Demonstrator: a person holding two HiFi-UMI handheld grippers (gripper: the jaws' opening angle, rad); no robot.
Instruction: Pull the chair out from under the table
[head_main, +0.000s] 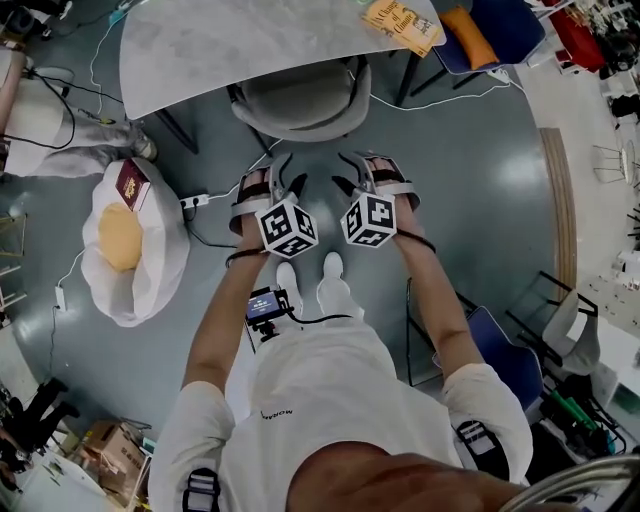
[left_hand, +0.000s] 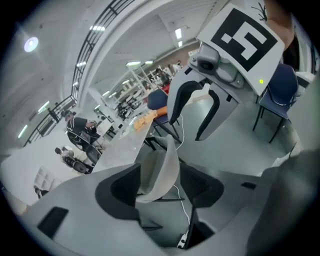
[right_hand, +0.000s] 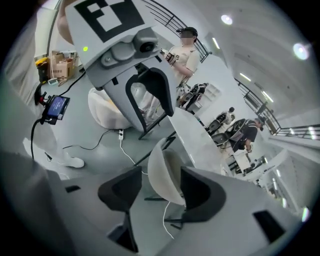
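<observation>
A grey shell chair (head_main: 300, 100) stands tucked part-way under the pale tabletop (head_main: 200, 50), its curved back facing me. Both grippers hover side by side just short of that back, apart from it. My left gripper (head_main: 285, 178) is open, and my right gripper (head_main: 350, 175) is open too. In the left gripper view the chair back (left_hand: 161, 167) shows in the gap between the spread jaws (left_hand: 162, 189), untouched. In the right gripper view the chair back (right_hand: 165, 172) likewise sits beyond the open jaws (right_hand: 160, 191).
A white beanbag (head_main: 135, 250) holding a yellow cushion lies at the left, with a power strip (head_main: 195, 201) and cables on the floor beside it. Blue chairs stand at the far right (head_main: 500, 30) and near right (head_main: 505, 355). A yellow book (head_main: 405, 25) lies on the table.
</observation>
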